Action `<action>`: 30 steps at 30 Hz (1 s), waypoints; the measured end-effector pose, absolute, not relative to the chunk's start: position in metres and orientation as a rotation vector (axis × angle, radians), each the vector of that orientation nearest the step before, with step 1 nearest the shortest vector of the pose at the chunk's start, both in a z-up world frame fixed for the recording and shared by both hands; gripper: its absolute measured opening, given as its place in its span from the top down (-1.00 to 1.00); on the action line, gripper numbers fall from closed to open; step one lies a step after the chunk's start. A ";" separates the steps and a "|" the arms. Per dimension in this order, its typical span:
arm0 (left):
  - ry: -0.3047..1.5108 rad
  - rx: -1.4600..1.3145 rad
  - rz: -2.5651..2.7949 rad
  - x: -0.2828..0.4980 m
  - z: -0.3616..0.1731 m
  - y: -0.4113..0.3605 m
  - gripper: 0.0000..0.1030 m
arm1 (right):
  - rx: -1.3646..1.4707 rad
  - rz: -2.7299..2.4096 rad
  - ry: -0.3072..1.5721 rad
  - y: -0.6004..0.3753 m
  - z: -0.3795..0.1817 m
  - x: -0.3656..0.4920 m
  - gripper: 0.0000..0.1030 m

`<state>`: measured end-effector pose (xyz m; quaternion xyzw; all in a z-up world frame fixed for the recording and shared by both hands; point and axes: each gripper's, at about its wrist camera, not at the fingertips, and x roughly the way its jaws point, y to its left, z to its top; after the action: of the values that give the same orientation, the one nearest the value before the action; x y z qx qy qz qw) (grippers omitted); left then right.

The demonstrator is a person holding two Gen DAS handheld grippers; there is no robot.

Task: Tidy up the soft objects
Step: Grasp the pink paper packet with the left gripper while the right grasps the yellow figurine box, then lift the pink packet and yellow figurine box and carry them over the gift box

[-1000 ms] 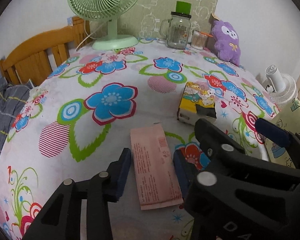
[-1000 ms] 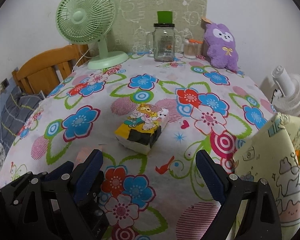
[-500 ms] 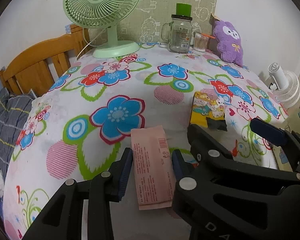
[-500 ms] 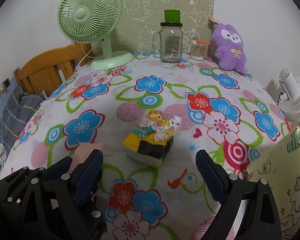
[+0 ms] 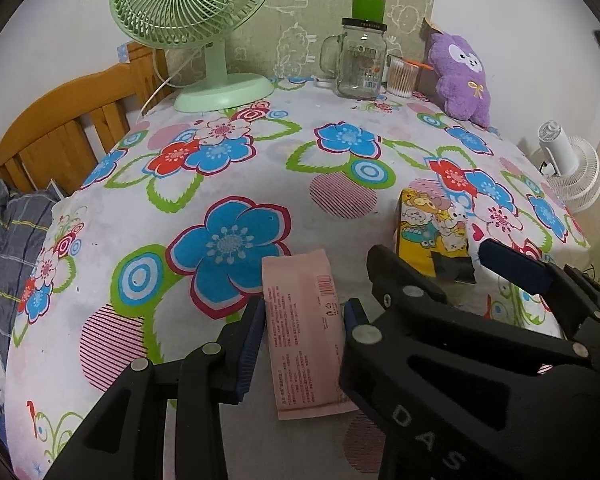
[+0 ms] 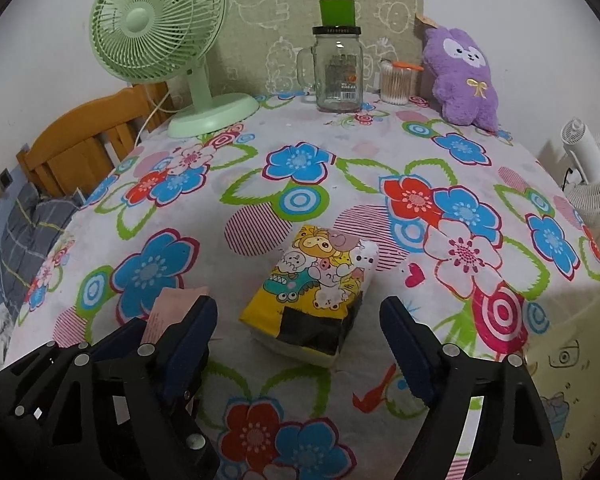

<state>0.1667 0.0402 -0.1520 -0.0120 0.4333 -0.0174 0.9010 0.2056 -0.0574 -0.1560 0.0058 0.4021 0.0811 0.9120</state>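
A pink flat packet (image 5: 300, 320) sits between the blue pads of my left gripper (image 5: 305, 306), which is shut on its two long edges just above the flowered tablecloth (image 5: 228, 184). The same packet (image 6: 166, 308) shows tilted at the lower left of the right wrist view. A yellow cartoon-printed tissue pack (image 6: 320, 272) lies on the cloth between the fingers of my right gripper (image 6: 297, 304). Those jaws are closing, with a gap still on each side of the pack. In the left wrist view my right gripper (image 5: 432, 250) straddles the tissue pack (image 5: 428, 220).
At the back stand a green desk fan (image 6: 160, 28), a glass jar mug (image 6: 338, 68) with a green lid, a cup of cotton swabs (image 6: 396, 84) and a purple plush toy (image 6: 462, 76). A cream cartoon bag (image 6: 572, 380) is at the right edge, a white fan (image 6: 592, 184) beyond, a wooden headboard (image 5: 60, 128) left.
Both grippers have moved forward over the table. The left pads have closed in on the pink packet's edges. The right jaws have narrowed around the tissue pack.
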 end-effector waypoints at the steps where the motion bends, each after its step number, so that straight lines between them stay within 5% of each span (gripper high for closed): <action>1: 0.896 -0.027 -0.035 0.167 -0.152 0.041 0.19 | 0.014 0.176 0.834 -0.057 -0.157 0.207 -0.59; 8: 0.893 -0.031 -0.027 0.168 -0.153 0.043 0.19 | 0.024 0.180 0.865 -0.057 -0.162 0.214 -0.21; 30: 0.891 -0.034 -0.047 0.142 -0.144 0.029 0.20 | 0.026 0.208 0.880 -0.070 -0.150 0.183 -0.10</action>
<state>0.1418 0.0288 -0.1436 -0.0165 0.4307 -0.0230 0.9021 0.1828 -0.0702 -0.1495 0.0127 0.4249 0.1005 0.8995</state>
